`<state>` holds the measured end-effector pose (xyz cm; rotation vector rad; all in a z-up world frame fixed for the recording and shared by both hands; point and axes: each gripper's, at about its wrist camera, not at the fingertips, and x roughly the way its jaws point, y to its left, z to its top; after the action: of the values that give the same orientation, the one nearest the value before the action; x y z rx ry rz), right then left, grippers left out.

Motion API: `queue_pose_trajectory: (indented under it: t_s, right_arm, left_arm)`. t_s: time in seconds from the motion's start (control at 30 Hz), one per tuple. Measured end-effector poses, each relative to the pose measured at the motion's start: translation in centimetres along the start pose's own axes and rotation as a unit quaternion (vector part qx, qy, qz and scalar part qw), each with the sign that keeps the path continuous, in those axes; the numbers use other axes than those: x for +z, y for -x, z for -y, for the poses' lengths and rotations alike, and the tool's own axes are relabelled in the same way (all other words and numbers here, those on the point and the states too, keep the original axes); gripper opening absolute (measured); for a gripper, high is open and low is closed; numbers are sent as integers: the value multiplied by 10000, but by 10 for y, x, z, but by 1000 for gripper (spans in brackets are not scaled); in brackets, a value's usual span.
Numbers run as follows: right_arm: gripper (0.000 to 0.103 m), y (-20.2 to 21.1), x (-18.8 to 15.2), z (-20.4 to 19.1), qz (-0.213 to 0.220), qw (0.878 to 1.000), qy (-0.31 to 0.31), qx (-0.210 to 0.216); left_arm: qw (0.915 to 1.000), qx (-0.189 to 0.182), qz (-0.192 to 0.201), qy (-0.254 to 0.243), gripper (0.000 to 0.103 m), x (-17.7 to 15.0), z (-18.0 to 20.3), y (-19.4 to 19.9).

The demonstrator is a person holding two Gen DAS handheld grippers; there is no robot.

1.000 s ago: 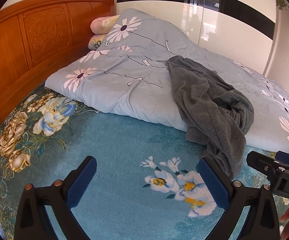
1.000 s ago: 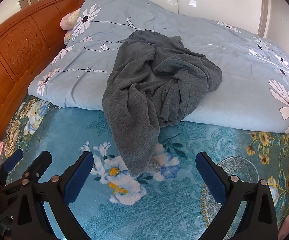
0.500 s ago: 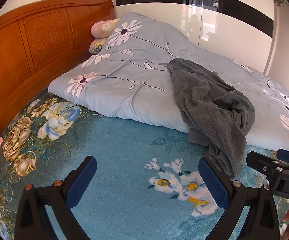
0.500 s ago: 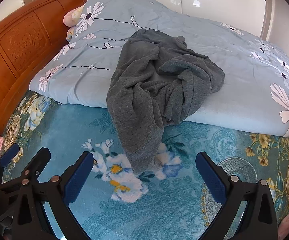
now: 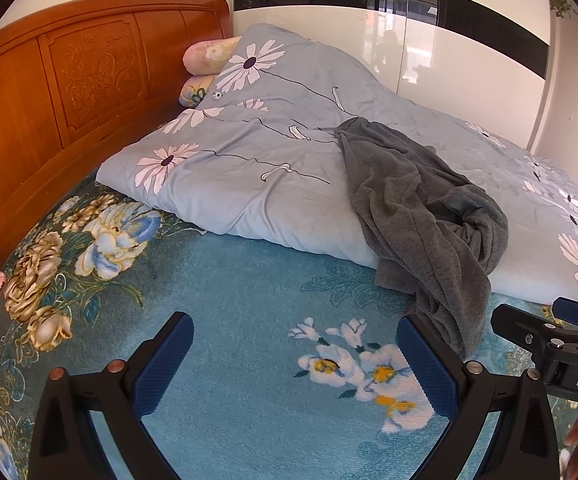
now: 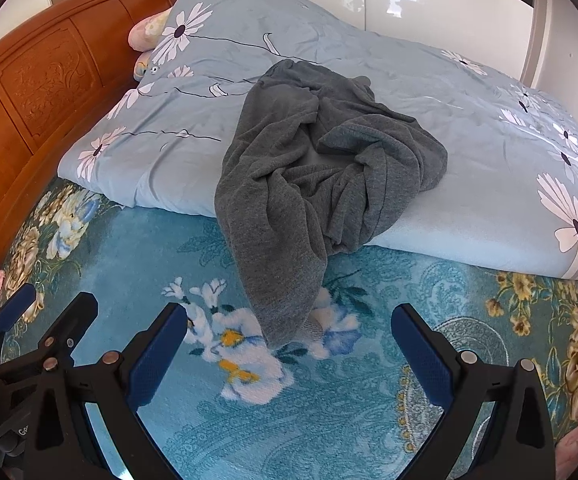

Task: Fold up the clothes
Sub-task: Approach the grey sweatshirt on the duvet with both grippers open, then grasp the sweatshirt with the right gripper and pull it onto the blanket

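You are looking across a bed (image 5: 249, 360) covered by a blue flowered blanket, with a wooden headboard (image 5: 69, 92) off to your left. A pale blue duvet (image 5: 257, 168) printed with daisies lies bunched across the far half of it. Draped over the near edge of that duvet is a crumpled grey garment (image 6: 309, 184), unfolded and untouched. Its long axis runs away from you, from the top of the duvet down toward you. One narrow end (image 6: 285, 312), perhaps a sleeve or leg, spills onto the blanket. That end lies straight ahead of your right gripper (image 6: 289, 356), between the lines of its two fingers and just beyond their tips. From your left gripper (image 5: 295, 364) the garment sits ahead and to the right, past the right finger (image 5: 429, 372). Your right hand is therefore the nearer one. Both grippers are spread wide and hold nothing.
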<state>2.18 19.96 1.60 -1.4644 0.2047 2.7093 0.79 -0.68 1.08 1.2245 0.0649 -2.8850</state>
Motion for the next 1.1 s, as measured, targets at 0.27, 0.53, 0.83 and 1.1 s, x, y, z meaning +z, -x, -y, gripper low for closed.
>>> queue_pose_trajectory:
  t_s: [0.27,0.53,0.83,1.1]
  right_arm:
    - [102,-5,1,-3,-8,10000,26,32]
    - [102,-12,3,-11,-16,9999,77,75]
    - [101,-27,11,-25,-43,9994,333,55]
    - [61,-84,36,-60,-186,9932,949,-644]
  left_arm:
    - [10000,20,10,6,103,1,-5,-3]
    - [10000,51,-4,72,103,2,-13,-10]
    - [9989,-9,340,331,103,-17,-58,10]
    - [9979,-119,553,325,103,-60,-112,57]
